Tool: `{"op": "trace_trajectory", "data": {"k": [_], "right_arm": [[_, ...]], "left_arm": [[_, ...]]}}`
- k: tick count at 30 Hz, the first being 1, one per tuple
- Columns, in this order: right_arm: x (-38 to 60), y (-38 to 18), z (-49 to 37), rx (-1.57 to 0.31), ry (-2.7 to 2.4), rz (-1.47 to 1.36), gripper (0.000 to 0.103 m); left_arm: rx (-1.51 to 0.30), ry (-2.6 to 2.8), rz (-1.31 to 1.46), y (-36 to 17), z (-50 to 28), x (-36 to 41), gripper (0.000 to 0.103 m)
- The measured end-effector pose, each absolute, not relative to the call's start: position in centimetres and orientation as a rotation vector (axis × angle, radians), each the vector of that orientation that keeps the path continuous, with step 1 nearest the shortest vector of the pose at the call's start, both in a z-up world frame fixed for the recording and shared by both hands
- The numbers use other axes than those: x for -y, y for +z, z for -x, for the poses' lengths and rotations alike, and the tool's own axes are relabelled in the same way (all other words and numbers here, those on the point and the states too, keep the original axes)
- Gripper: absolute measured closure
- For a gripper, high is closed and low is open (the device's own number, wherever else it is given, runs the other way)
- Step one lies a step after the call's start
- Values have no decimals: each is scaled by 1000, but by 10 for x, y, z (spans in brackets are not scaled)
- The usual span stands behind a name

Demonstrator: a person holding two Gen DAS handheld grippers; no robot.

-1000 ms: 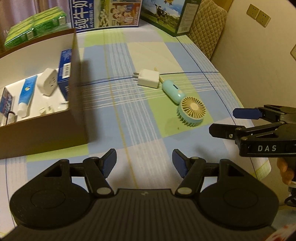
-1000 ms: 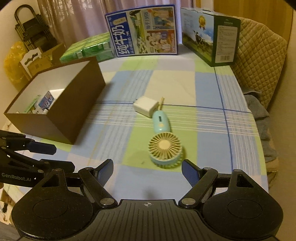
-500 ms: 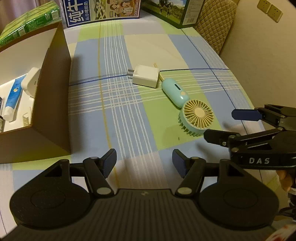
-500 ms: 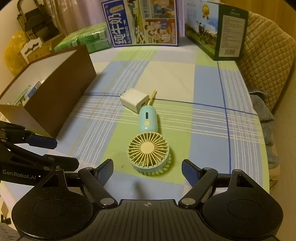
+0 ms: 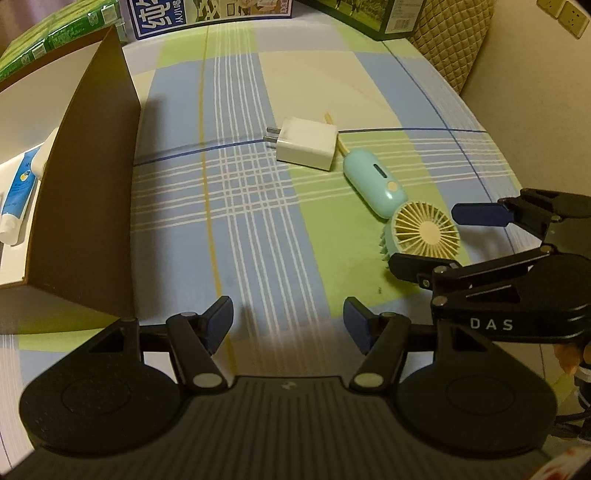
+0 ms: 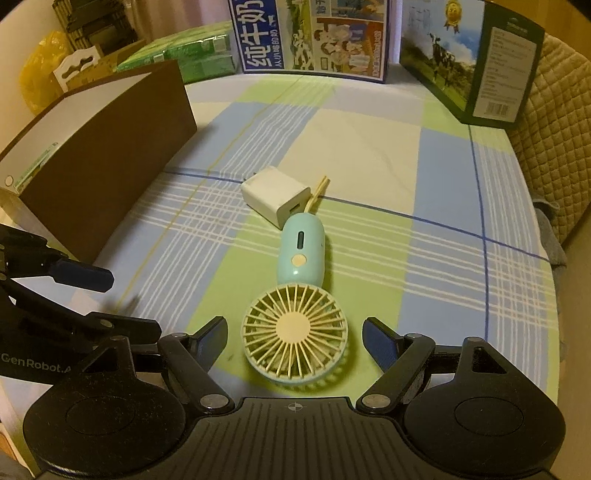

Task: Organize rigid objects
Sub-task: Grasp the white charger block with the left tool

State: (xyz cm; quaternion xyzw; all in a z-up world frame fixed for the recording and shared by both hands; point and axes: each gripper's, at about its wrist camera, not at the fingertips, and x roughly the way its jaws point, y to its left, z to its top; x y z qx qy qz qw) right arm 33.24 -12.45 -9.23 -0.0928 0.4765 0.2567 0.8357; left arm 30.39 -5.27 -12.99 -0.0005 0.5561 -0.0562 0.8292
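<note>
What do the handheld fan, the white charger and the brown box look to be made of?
Handheld fan: likely moulded plastic, mint body with a slight sheen, cream grille of thin spokes.
White charger: smooth matte plastic shell; its prongs look like metal in the left wrist view.
Brown box: probably cardboard, with thin flat walls, brown outside, pale inside.

It looked like a room in a home. A soft checked cloth in green, blue and cream (image 6: pixel 369 155) covered the flat surface, and a quilted beige cushion (image 6: pixel 546 147) leaned at its far right edge. Printed cardboard milk cartons (image 6: pixel 314 37) and green shrink-wrapped packs (image 6: pixel 184 59) stood along the back. Cream wall sockets (image 5: pixel 569 18) sat on a plain wall, a curtain hung behind, and the light was warm and dim.
</note>
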Motion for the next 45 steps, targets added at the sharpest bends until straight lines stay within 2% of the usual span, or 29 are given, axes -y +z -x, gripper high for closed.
{"op": "trace_trajectory", "data": {"k": [6,10,21,37,39,43,45], "right_arm": [[121,-99,-339,-1003,541,217,26],[124,-103,-342,-1010,546,199,42],[158,-102,-352,-963,362,166,42],[215,-97,-377,-941,175,49,42],[215,-97,-377,-938,175,48,42],[215,-99,-377,-938,178,43,42],[215,-99,-378,-938,179,44,42]], "left_arm": [[-1193,-115,-6,-136,-313,51,41],[-1204,-121,-7,-140,-319,51,41],[-1184,-179,-33,-143,-340,64,41],[-1017,-201,-85,-137,-403,75,41],[-1004,-209,-97,-139,-409,76,42],[-998,-214,-135,-148,-419,80,52],[-1006,-217,-136,-151,-422,80,52]]}}
